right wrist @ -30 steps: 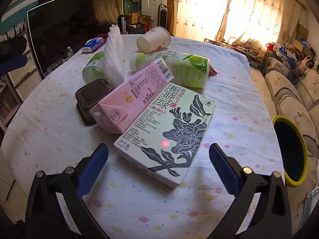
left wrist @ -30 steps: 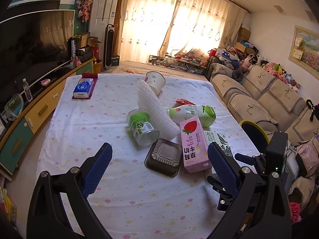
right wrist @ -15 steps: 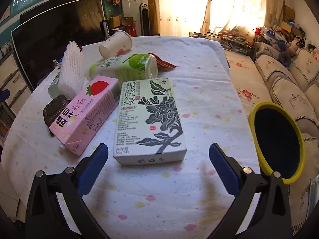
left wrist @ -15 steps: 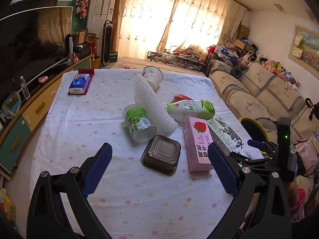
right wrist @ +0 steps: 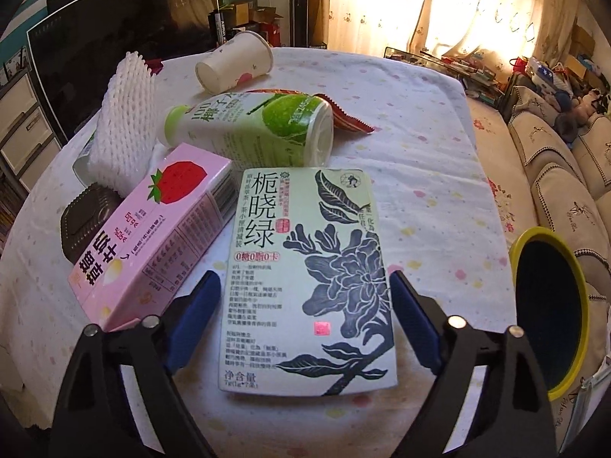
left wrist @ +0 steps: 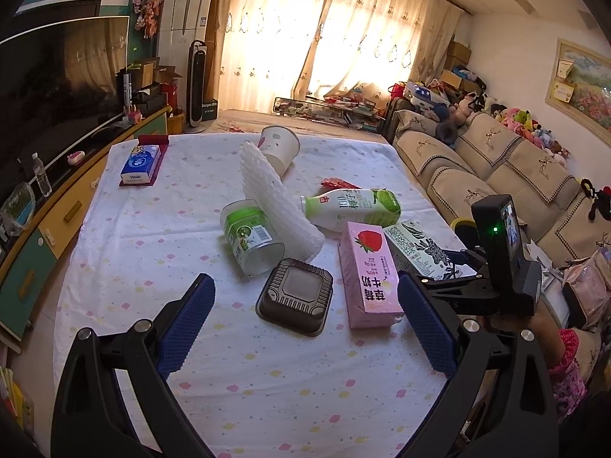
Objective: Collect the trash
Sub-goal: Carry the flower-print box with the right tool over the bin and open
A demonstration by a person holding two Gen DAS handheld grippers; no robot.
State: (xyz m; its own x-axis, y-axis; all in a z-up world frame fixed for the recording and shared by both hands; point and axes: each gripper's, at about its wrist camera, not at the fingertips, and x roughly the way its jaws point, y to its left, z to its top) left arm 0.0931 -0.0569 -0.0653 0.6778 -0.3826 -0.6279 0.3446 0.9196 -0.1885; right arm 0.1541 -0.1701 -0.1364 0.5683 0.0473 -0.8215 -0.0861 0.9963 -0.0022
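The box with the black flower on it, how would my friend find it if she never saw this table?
Look at the table with the spotty white cloth. Near its edge, closest to the yellow-rimmed bin, lies a flat box beside a pink strawberry carton. It is the only pale green one, printed with a big black flower and leaves.

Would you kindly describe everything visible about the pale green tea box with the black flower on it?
The tea box is a flat cardboard carton, pale green, printed with a large black flower and Chinese text. It lies face up on the spotted tablecloth, closed and undamaged as far as shown. The pink strawberry milk carton lies close beside it. The right gripper has been closing, with the box between its blue fingers; firm contact is not clear.
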